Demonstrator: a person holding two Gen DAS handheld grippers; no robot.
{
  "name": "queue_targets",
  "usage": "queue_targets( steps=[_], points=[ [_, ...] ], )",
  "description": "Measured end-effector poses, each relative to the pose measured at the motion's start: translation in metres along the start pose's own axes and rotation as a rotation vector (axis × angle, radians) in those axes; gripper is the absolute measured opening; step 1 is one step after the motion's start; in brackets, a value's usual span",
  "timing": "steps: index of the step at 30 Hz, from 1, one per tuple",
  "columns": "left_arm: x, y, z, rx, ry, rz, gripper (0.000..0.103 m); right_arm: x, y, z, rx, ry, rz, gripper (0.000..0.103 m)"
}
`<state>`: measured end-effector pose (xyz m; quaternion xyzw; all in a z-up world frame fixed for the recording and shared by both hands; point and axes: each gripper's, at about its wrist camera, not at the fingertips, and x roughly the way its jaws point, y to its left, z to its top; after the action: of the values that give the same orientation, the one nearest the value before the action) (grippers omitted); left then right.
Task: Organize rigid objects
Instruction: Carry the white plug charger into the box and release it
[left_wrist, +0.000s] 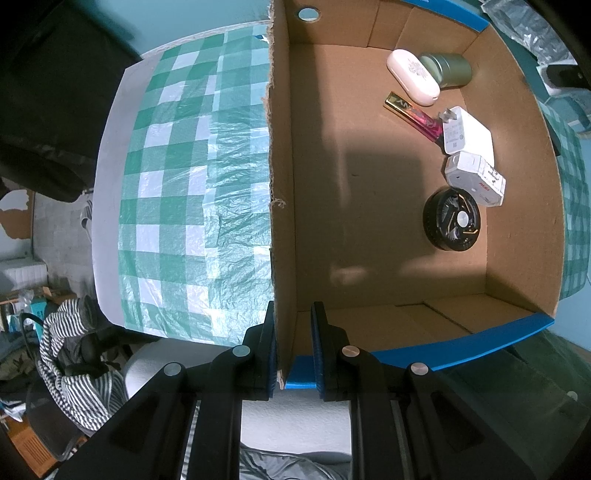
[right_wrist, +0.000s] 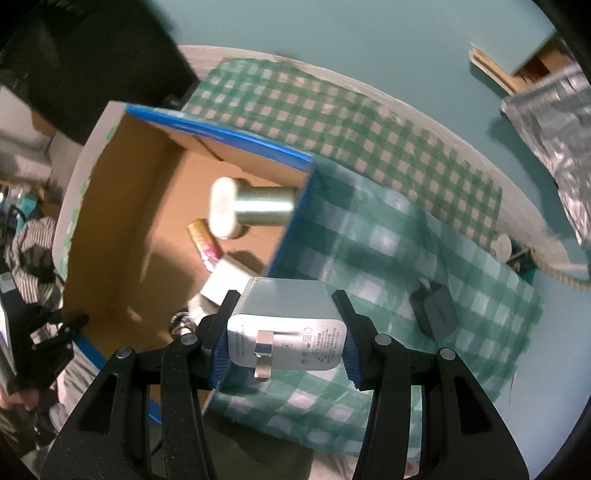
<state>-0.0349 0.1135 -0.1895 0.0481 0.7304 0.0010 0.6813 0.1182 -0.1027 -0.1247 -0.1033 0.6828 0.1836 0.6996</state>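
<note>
My table (left_wrist: 110, 206) carries a green-and-white checked cloth (left_wrist: 184, 206), and on it stands the open cardboard box (left_wrist: 369, 206) with its blue rim. In the left wrist view my left gripper (left_wrist: 293, 350) points straight down and is clamped on the box's near left wall, one finger outside and one inside the cardboard. Inside the box, along its right side, lie a black round fan (left_wrist: 451, 218) nearest to me, then a white hexagonal gadget (left_wrist: 474, 179) touching it, a white plug adapter (left_wrist: 467, 131), a pink-and-gold slim case (left_wrist: 413, 116), a white oval case (left_wrist: 413, 76) and a green tin (left_wrist: 448, 69) in the far corner. The rest of the box floor is bare.

In the right wrist view my right gripper (right_wrist: 287, 343) also points down and is closed on a white charger (right_wrist: 286, 325), its blue pads pressing the charger's two sides, its metal prongs facing the camera. The charger hangs above the box's right wall, over the edge between box and cloth. A black charger (right_wrist: 434, 308) lies on the cloth to the right, well apart from the box. Beyond the table the floor is teal; striped fabric (left_wrist: 74, 354) sits at the near left.
</note>
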Motion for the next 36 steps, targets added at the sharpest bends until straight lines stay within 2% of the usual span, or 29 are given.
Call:
queue_targets(
  steps=[15,24,29,36],
  points=[
    [-0.001,0.001,-0.003,-0.007,-0.004,0.0,0.015,0.033,0.053,0.013,-0.166,0.041,0.004,0.049],
    [-0.003,0.002,-0.006,-0.001,-0.006,0.002,0.015,0.062,0.066,0.009,-0.266,0.079,-0.077,0.049],
    [-0.004,0.002,-0.006,0.001,-0.008,0.005,0.015,0.06,0.064,0.009,-0.276,0.052,-0.103,0.049],
    [-0.004,0.0,-0.006,0.001,-0.01,0.002,0.015,0.046,0.06,0.007,-0.256,0.006,-0.076,0.053]
  ],
)
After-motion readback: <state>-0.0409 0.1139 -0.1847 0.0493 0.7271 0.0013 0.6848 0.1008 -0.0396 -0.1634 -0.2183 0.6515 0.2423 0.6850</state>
